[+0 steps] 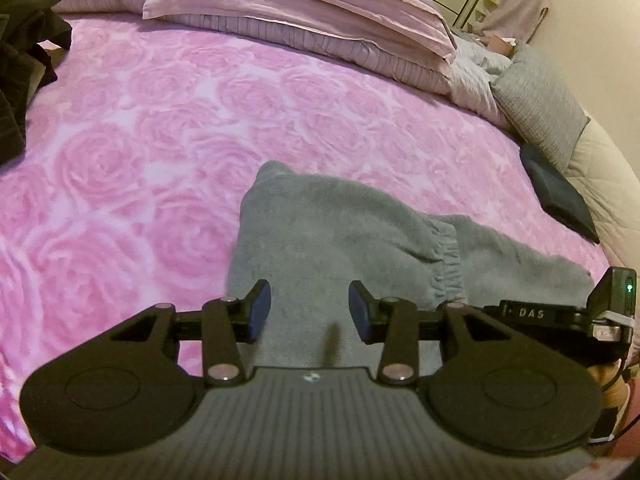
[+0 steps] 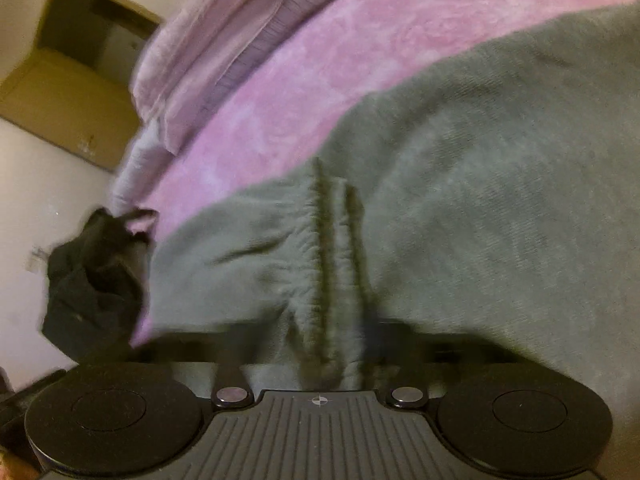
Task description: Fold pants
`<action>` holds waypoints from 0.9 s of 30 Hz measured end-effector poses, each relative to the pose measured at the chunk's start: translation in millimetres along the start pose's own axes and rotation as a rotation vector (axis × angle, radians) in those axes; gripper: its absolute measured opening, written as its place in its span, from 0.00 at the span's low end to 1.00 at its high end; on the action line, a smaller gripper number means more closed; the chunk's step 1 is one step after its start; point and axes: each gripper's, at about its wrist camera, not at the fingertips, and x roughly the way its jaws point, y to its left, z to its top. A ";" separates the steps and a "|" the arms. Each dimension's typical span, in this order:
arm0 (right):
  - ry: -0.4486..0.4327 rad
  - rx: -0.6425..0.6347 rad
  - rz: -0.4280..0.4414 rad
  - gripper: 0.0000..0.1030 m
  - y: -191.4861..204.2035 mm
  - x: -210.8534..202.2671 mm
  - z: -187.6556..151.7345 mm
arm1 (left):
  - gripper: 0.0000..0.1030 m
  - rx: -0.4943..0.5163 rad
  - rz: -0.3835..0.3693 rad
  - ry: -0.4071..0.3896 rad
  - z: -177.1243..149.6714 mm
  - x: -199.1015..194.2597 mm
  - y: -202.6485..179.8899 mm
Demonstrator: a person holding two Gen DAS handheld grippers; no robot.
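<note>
Grey sweatpants (image 1: 340, 232) lie partly folded on the pink rose blanket (image 1: 140, 140), with an elastic band (image 1: 448, 264) showing at the right. My left gripper (image 1: 310, 312) hovers open just over the near part of the pants, nothing between its blue pads. In the right wrist view the pants (image 2: 480, 200) fill the frame, blurred. Their gathered elastic band (image 2: 332, 240) runs straight into my right gripper (image 2: 332, 352), which looks shut on it; the fabric drapes over and hides the fingers. The right gripper's body (image 1: 560, 316) shows at the pants' right edge.
Lilac pillows (image 1: 300, 4) and a grey cushion (image 1: 540, 116) line the far side of the bed. A dark folded item (image 1: 560, 192) lies by the right edge. Black clothing (image 1: 24, 52) is heaped at the left, also seen as a black heap (image 2: 96, 276) at the bed's edge.
</note>
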 end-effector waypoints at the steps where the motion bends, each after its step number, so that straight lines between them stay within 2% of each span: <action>1: -0.030 -0.039 0.007 0.20 8.6 -9.0 0.5 | 0.33 0.004 -0.006 0.000 0.5 -0.6 0.1; 4: -0.162 -0.143 0.007 0.20 35.7 -56.4 2.2 | 0.33 0.025 -0.027 -0.008 3.5 -4.8 -0.6; 6: -0.222 -0.197 -0.070 0.19 42.5 -81.6 0.0 | 0.33 0.060 -0.043 -0.002 4.9 -1.4 -5.6; 7: -0.224 -0.190 -0.123 0.19 37.8 -87.7 -1.4 | 0.33 0.080 -0.049 0.006 5.6 3.0 -9.1; 9: -0.157 -0.125 -0.235 0.19 10.1 -82.3 -2.4 | 0.33 0.130 -0.055 0.028 4.4 15.4 -18.2; 11: -0.079 -0.039 -0.305 0.20 -17.9 -65.6 -4.7 | 0.31 0.163 -0.059 0.047 1.2 31.1 -25.5; 13: -0.099 0.007 -0.273 0.20 -25.6 -66.8 -4.7 | 0.29 0.185 -0.030 0.083 0.5 44.9 -30.7; 17: -0.144 -0.036 -0.275 0.20 -11.3 -82.2 -8.3 | 0.28 0.206 -0.029 0.083 3.4 48.6 -28.0; 21: -0.054 -0.012 -0.308 0.23 -26.2 -64.2 -14.2 | 0.28 0.229 -0.004 0.108 3.7 58.8 -26.0; 22: -0.055 -0.023 -0.310 0.26 -25.5 -63.4 -11.2 | 0.28 0.236 0.005 0.114 4.6 60.6 -26.8; 25: -0.026 -0.071 -0.353 0.33 -11.1 -65.9 -0.7 | 0.22 0.253 0.013 0.083 12.6 53.1 -28.7; 27: -0.077 -0.133 -0.384 0.34 0.5 -75.9 3.3 | 0.21 0.246 0.002 0.052 21.4 47.1 -30.7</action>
